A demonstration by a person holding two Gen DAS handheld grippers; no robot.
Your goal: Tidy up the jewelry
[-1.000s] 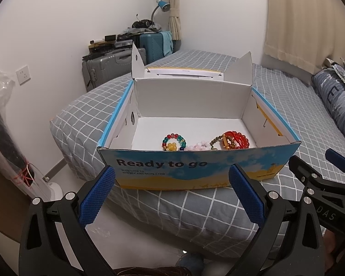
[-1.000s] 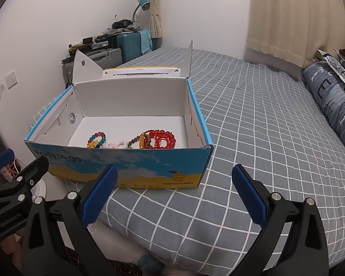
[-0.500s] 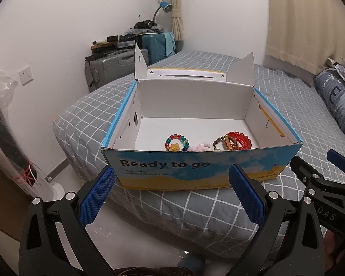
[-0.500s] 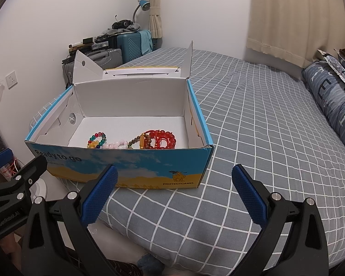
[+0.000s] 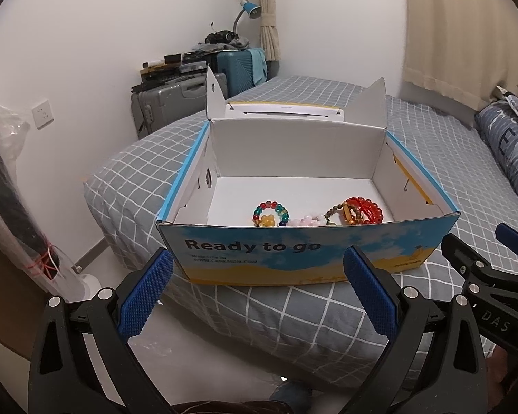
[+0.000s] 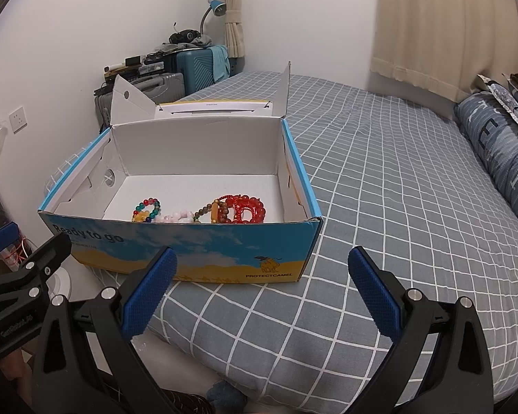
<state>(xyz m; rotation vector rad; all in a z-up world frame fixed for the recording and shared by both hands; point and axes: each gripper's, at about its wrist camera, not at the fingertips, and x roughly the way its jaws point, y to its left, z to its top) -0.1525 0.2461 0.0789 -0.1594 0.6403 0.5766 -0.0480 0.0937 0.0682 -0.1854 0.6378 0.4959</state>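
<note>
A cardboard box (image 5: 252,252) with a glossy printed outside and matt white inside sits on a bed (image 6: 380,189) covered in soft, matt checked cloth. Inside lie shiny glassy bead bracelets: a multicoloured one (image 5: 270,213), a pale pink one (image 5: 305,220) and a red one (image 6: 245,208). Each tool (image 5: 255,283) (image 6: 259,283) is matt black plastic with rough-textured blue pads (image 5: 145,296) and bright metal rivets.

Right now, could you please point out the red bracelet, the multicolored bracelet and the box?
red bracelet (image 6: 247,209), right wrist view, on its beads.
multicolored bracelet (image 5: 270,212), left wrist view, on its bead ring.
box (image 5: 259,255), left wrist view, on its printed front wall.
</note>
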